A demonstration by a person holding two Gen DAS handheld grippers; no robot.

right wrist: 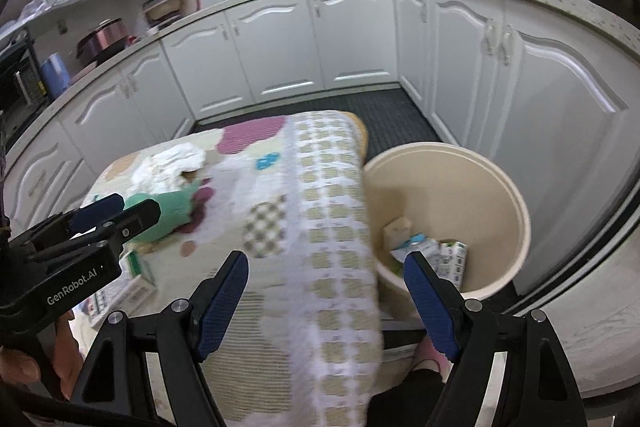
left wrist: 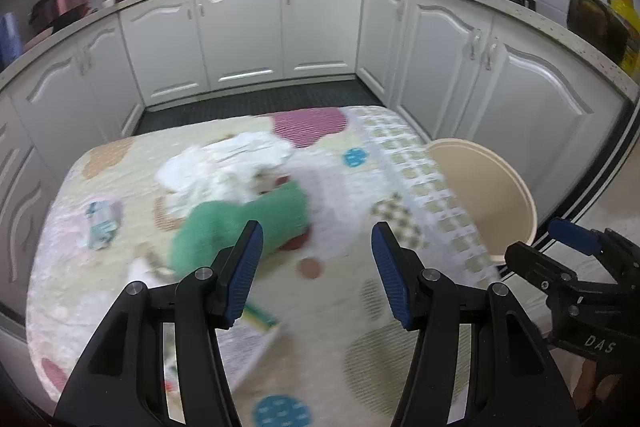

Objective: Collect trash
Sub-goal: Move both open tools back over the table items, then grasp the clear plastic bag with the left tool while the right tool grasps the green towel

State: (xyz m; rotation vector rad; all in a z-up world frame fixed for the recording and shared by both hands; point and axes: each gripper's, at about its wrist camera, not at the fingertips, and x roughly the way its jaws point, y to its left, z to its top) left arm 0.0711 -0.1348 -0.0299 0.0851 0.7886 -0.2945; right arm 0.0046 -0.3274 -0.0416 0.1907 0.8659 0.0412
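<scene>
With both tools empty, jaws apart on the left gripper (left wrist: pixel 316 247) and the right gripper (right wrist: pixel 326 279), next pick looks like the green wrapper (left wrist: pixel 240 223) mid-table, beside the white crumpled paper (left wrist: pixel 228 163). Come down on its near end, pinch across the narrow side, don't snag the tablecloth (left wrist: pixel 360 307). More cartons lie near the front edge. Bin (right wrist: pixel 448 163) stands on the floor, right of the table, already holding cartons. Kitchen: white cabinets (left wrist: pixel 240 35), pans on the counter.
</scene>
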